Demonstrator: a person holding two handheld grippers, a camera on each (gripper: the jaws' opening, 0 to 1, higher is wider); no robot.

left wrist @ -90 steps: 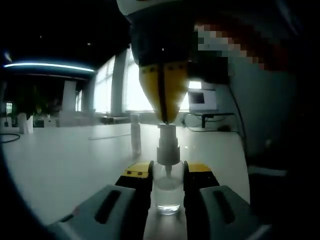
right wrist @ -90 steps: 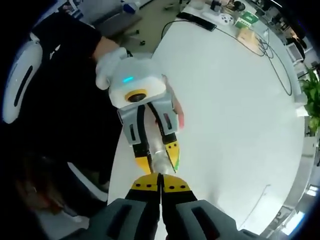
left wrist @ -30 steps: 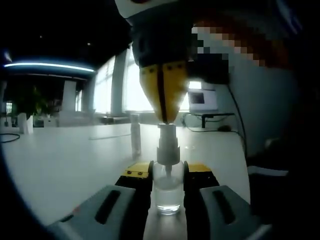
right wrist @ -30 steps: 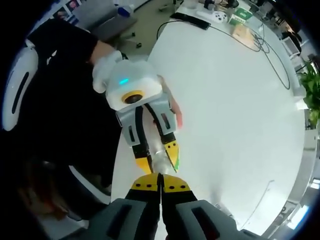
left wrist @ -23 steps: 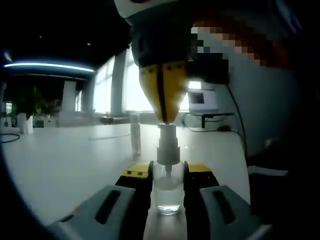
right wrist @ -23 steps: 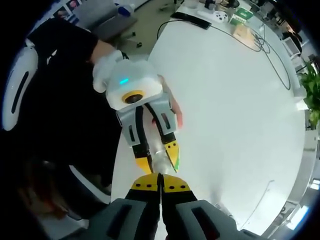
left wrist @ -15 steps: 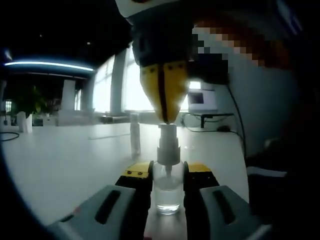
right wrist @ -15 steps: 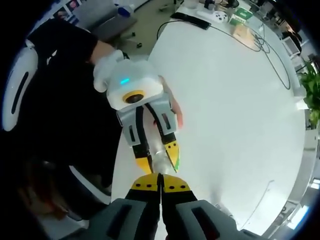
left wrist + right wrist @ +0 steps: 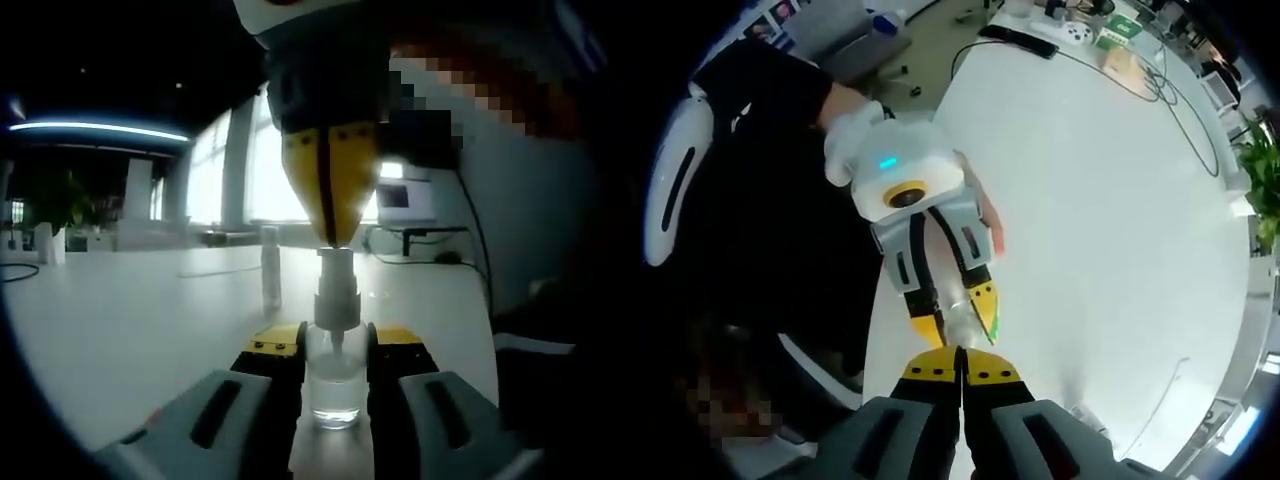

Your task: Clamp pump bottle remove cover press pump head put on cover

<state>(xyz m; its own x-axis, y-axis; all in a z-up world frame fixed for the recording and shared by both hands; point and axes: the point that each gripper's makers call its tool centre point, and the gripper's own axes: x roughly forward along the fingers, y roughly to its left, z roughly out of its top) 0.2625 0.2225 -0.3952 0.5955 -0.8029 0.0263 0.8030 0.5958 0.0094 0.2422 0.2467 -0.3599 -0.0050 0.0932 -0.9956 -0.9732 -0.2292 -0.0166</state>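
On the white table [image 9: 120,330] your left gripper [image 9: 335,345] pinches the clear bottle [image 9: 335,385] upright; your right gripper [image 9: 330,235], tips pressed together, sits on the pump head [image 9: 336,262]. Push straight down; the cover [image 9: 270,268] probably stands behind

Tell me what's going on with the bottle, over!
Left gripper shut on pump bottle, upright on table. Right gripper shut, tips on pump head. Cover stands behind. Nothing in the way.
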